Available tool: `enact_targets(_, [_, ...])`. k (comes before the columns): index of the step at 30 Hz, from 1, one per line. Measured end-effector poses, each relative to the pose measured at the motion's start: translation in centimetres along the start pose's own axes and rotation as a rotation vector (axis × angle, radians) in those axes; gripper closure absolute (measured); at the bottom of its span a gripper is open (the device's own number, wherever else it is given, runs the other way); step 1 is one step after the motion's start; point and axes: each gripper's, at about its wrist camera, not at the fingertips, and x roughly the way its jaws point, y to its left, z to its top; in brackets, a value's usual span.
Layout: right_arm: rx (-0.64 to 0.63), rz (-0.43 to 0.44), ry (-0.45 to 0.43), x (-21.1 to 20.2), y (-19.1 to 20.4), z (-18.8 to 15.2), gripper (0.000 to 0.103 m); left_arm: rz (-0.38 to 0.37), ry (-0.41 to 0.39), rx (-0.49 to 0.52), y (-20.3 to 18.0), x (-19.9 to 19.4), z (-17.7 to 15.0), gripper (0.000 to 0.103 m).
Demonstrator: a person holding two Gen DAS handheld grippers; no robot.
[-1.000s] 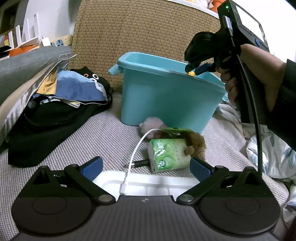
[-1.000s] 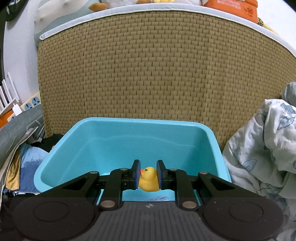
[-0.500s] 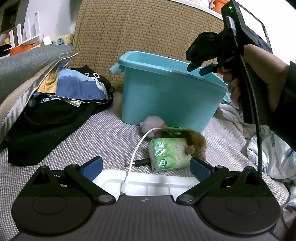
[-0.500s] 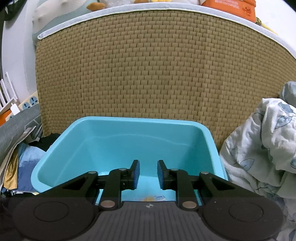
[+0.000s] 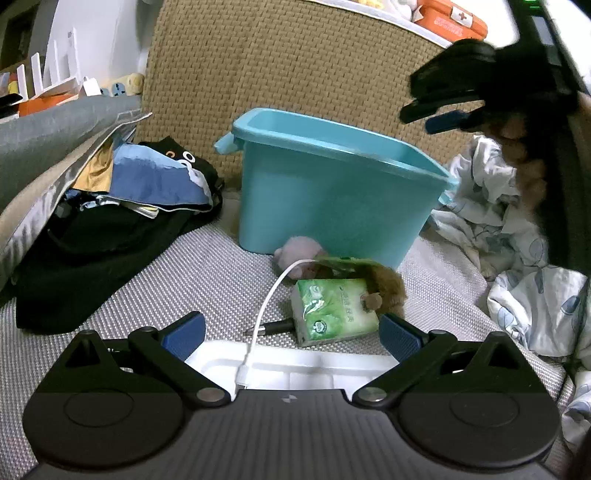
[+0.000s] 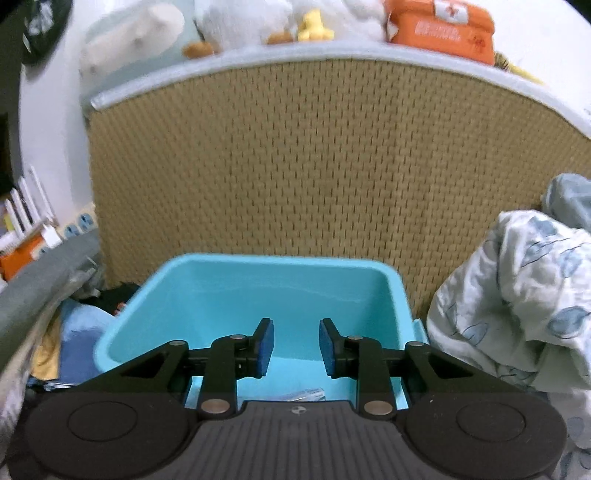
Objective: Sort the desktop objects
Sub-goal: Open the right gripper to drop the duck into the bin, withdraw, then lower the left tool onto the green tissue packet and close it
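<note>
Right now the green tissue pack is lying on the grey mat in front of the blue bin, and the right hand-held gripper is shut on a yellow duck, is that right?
Not quite. The green tissue pack does lie on the grey mat in front of the blue bin, but the right hand-held gripper is open with nothing between its pads, as the right wrist view shows.

Behind you: woven tan headboard (image 6: 332,177), with an orange first-aid box (image 6: 439,31) and blurred plush toys (image 6: 258,22) on the ledge above it. On your left, a grey pillow (image 5: 55,129) over a heap of dark and blue clothes (image 5: 122,206). On your right, a crumpled leaf-print sheet (image 6: 509,295). Everything lies on the grey textured mattress cover (image 5: 192,280).
</note>
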Motion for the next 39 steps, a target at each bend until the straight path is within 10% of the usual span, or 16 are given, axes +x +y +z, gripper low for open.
enact_targets(16, [0.020,0.016,-0.136,-8.1,-4.1,-6.3,0.062,0.006,0.001,0.001,-0.7,0.1,-0.6,0.001])
enact_targets(39, [0.166,0.040,-0.044,-8.2,-7.1,-10.2,0.058,0.013,-0.066,0.122,-3.8,1.4,-0.4,0.018])
